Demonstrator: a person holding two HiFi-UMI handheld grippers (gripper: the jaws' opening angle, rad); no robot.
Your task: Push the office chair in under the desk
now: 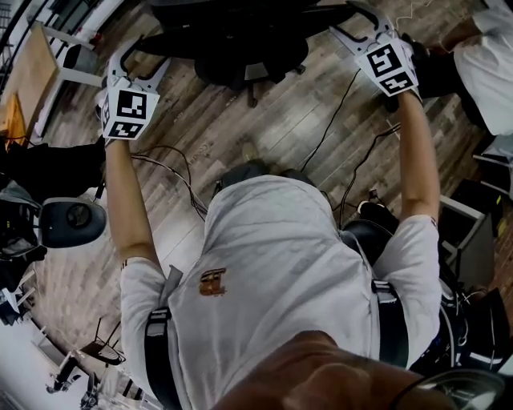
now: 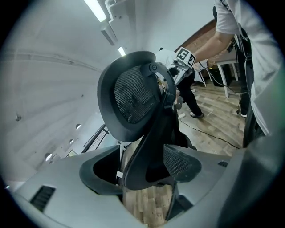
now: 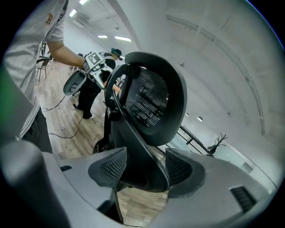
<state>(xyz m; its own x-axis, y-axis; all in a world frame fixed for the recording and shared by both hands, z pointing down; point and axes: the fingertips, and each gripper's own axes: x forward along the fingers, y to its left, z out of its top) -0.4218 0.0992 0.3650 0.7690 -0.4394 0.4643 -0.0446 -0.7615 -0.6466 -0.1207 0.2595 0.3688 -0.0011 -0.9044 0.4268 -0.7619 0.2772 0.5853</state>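
A black office chair [image 1: 232, 36] stands on the wood floor at the top of the head view. My left gripper [image 1: 140, 56] is at its left side and my right gripper [image 1: 357, 20] at its right side, both held out at arm's length. In the left gripper view the mesh back and curved spine of the chair [image 2: 133, 93] fill the gap between the wide jaws of the left gripper [image 2: 142, 171]. The right gripper view shows the chair [image 3: 151, 98] the same way from the other side, framed by the right gripper [image 3: 142, 171]. I see no pad pressing on it.
Black cables [image 1: 337, 120] trail over the floor in front of me. A wood-topped table [image 1: 28, 72] with white legs stands at the far left. Another person [image 1: 481, 64] is at the top right, beside dark furniture [image 1: 469, 232]. A grey round device [image 1: 72, 223] sits at the left.
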